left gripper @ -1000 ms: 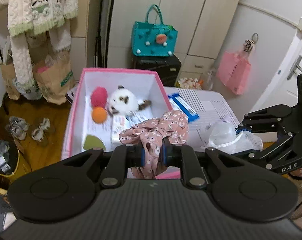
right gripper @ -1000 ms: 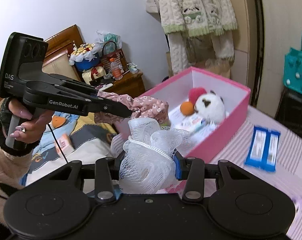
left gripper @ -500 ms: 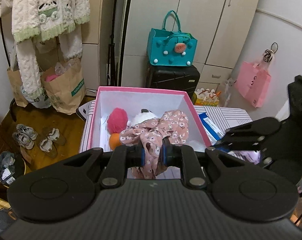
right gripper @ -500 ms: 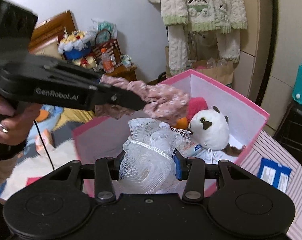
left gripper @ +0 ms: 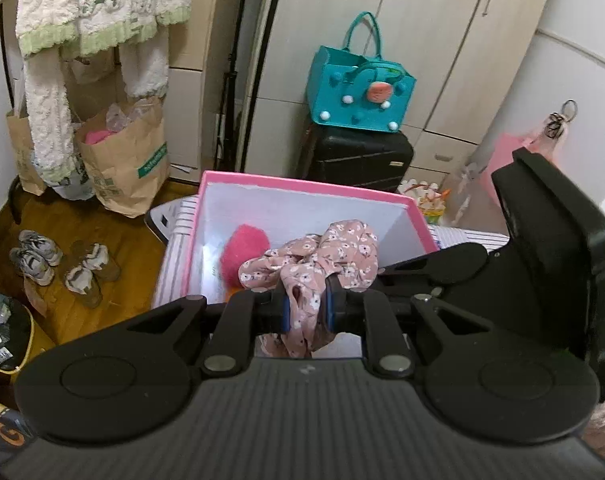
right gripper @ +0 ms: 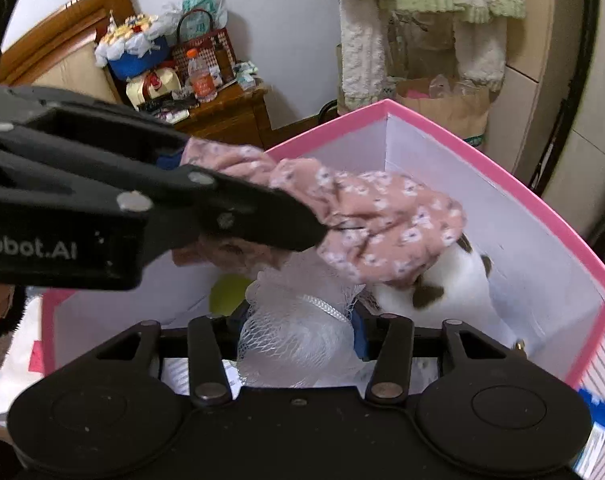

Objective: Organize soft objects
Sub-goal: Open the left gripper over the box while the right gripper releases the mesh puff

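Observation:
A pink box (left gripper: pixel 302 184) with white inner walls stands on a striped surface. My left gripper (left gripper: pixel 305 308) is shut on a pink floral fabric scrunchie (left gripper: pixel 322 256), which hangs over the box. A pink pompom (left gripper: pixel 244 252) lies inside, to its left. My right gripper (right gripper: pixel 300 320) reaches into the box with a white mesh bath puff (right gripper: pixel 298 336) between its blue pads. Its jaws are opening while the puff still touches both pads. The floral scrunchie (right gripper: pixel 374 216) and the left gripper's fingers (right gripper: pixel 242 208) cross just above the puff. A white and brown plush toy (right gripper: pixel 454 284) lies beyond it.
A teal bag (left gripper: pixel 358 92) sits on a black suitcase (left gripper: pixel 358 156) behind the box. Paper bags (left gripper: pixel 122 168) and shoes (left gripper: pixel 62 264) are on the wooden floor to the left. A cluttered nightstand (right gripper: pixel 222 108) stands further back. A blue packet (right gripper: pixel 598 412) lies right of the box.
Both grippers have moved forward and down over the pink box with their loads. The right gripper now reaches inside it, its jaws slightly wider. The left gripper's scrunchie now hides the plush toy.

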`<state>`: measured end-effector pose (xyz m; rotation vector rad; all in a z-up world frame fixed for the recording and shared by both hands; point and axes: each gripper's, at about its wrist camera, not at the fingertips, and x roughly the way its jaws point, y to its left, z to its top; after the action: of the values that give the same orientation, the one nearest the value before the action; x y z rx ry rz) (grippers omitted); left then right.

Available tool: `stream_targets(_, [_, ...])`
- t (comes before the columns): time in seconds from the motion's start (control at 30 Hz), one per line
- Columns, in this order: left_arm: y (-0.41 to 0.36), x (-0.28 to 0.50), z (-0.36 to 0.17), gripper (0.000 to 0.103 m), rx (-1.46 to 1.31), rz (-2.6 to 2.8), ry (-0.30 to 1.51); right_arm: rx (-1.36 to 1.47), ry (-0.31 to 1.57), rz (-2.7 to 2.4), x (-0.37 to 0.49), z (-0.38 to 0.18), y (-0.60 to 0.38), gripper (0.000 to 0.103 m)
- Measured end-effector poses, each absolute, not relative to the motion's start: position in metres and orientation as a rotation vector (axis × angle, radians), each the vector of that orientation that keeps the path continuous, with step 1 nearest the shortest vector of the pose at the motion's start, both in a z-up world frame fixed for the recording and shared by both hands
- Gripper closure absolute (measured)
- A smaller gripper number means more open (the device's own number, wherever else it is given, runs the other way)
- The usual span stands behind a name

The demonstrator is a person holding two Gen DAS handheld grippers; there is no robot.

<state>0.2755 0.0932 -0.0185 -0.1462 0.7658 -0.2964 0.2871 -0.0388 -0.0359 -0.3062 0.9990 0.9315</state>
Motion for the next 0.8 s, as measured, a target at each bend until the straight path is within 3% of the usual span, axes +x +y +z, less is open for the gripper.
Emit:
stream_targets(0.03, [0.094, 0.280, -0.020, 0.089, -0.146, -0.287, 0.767, -0.329, 1.008, 0.922, 0.289, -0.038, -0.037, 0.047])
stream_targets(0.1, [0.094, 0.288, -0.024, 0.088, -0.142, -0.271, 0.781, -0.362, 0.963, 0.892, 0.290, -0.035, -0.038, 0.031])
stream_targets(0.17, [0.092, 0.294, -0.029, 0.088, -0.125, -0.260, 0.786, -0.371, 0.933, 0.861, 0.290, -0.031, -0.043, 0.027])
stream_targets(0.63, [0.054, 0.324, -0.046, 0.086, 0.004, -0.252, 0.791, -0.180, 0.809, 0.812, 0.252, 0.009, -0.111, 0.025])
stream_targets(0.8, [0.050, 0.338, -0.061, 0.064, -0.029, -0.257, 0.867, -0.144, 0.784, 0.776, 0.237, 0.015, -0.128, 0.024])
